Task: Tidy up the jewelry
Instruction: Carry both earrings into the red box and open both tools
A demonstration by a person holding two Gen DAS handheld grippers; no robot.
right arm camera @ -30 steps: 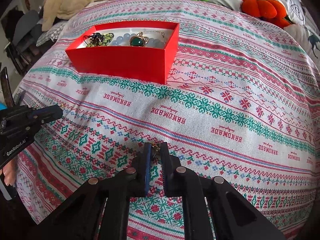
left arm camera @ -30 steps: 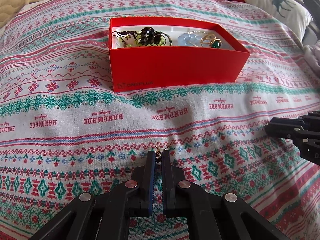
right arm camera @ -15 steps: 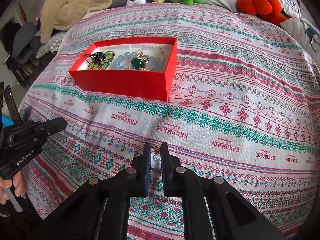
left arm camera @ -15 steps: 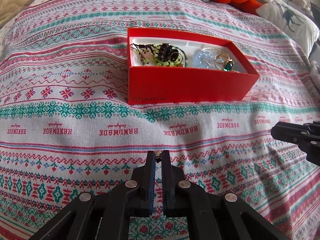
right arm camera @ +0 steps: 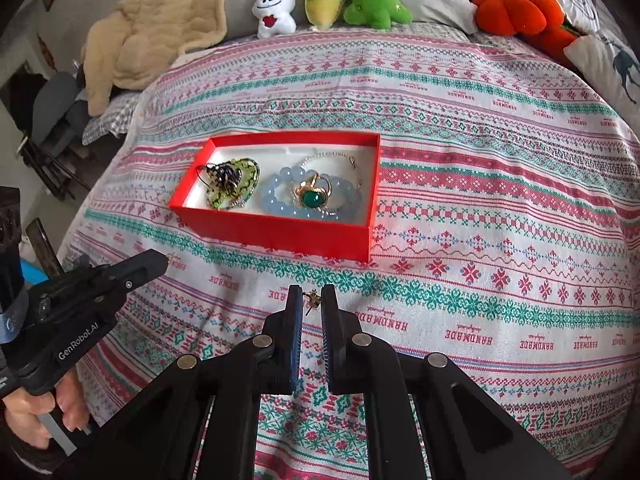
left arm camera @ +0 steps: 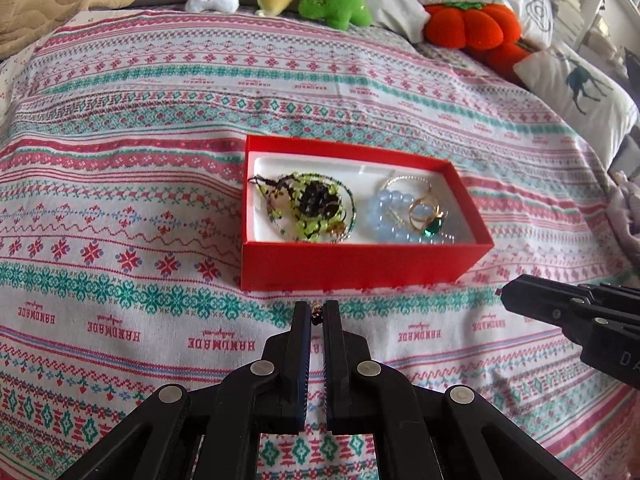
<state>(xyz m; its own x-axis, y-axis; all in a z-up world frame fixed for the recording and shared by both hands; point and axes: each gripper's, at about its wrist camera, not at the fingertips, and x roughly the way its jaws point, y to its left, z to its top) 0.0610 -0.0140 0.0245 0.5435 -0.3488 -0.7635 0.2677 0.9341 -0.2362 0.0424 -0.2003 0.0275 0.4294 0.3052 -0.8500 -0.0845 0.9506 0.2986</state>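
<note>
Holding: left claw [left arm camera: 316, 314] pinched a small gold earring [left arm camera: 316, 311]; right claw [right arm camera: 311, 300] clamped its own earring [right arm camera: 313, 299].
Box: red box [left arm camera: 360, 266] sat just ahead on the bed — other jewelry inside.
Advice: carry over the rim — release low.

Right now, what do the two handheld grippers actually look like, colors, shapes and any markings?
Both are matte black plastic. The left gripper and right gripper each have two flat parallel fingers with ribbed bluish pads and angled linkage bars with round silver pivot pins. White GenRobot.AI lettering marks the left body. No cables or sleeves show.
</note>
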